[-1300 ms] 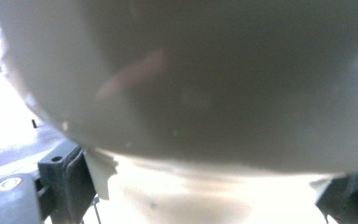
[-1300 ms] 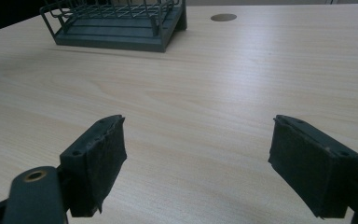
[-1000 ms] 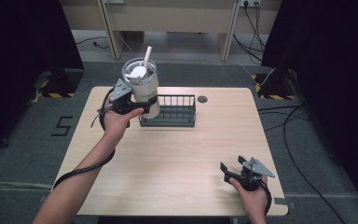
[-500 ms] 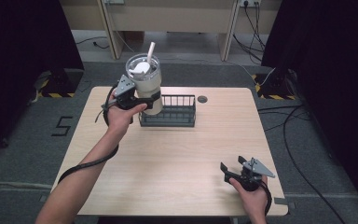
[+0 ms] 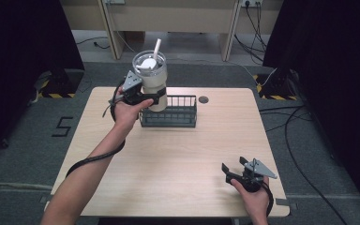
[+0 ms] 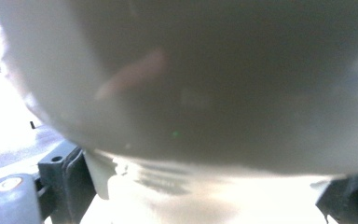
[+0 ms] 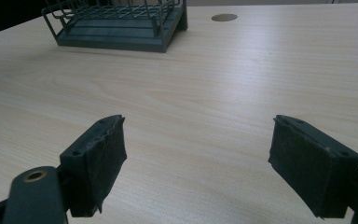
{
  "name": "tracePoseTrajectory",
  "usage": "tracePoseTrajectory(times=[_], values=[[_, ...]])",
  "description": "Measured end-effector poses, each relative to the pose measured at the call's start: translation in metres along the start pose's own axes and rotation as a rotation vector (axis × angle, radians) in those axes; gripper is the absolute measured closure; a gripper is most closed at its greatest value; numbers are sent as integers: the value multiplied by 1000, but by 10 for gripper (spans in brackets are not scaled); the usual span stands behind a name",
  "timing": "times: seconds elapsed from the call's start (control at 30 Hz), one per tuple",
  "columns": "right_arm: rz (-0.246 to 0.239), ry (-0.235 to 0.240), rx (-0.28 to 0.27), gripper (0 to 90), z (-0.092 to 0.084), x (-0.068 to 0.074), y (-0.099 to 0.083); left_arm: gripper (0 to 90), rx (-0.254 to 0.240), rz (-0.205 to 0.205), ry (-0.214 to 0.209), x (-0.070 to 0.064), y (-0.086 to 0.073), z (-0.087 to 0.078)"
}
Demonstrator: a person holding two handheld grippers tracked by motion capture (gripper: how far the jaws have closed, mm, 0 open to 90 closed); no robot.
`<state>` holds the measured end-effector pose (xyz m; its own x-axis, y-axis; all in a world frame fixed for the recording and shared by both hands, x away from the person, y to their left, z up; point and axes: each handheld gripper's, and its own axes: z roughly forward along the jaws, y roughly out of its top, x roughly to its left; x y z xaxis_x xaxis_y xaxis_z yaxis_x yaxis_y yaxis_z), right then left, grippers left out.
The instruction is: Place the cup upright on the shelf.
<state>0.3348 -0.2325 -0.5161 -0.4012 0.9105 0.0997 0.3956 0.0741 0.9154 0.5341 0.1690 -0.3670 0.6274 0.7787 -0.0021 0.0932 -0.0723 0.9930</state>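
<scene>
A cream tumbler with a clear lid and a white straw hangs in the air over the left end of a dark wire basket. My left gripper is shut on its lower body. In the left gripper view the tumbler is very close and blurred, with a jaw at each bottom corner. My right gripper rests low near the table's front right corner, open with nothing between its pads. The right gripper view shows the basket far ahead.
The light wooden table has a small round cable hole behind the basket's right end. The left gripper's cable trails along the forearm. Dark curtains and floor cables surround the table.
My left gripper has carried the tumbler a little to the right and slightly higher, closer over the basket. The right gripper has not moved.
</scene>
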Motion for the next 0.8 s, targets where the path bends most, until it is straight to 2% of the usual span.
tracePoseTrajectory(times=[0.8], values=[[-1, 4, -2, 188, 0, 0, 0, 97, 23, -16, 2, -2, -2, 31]])
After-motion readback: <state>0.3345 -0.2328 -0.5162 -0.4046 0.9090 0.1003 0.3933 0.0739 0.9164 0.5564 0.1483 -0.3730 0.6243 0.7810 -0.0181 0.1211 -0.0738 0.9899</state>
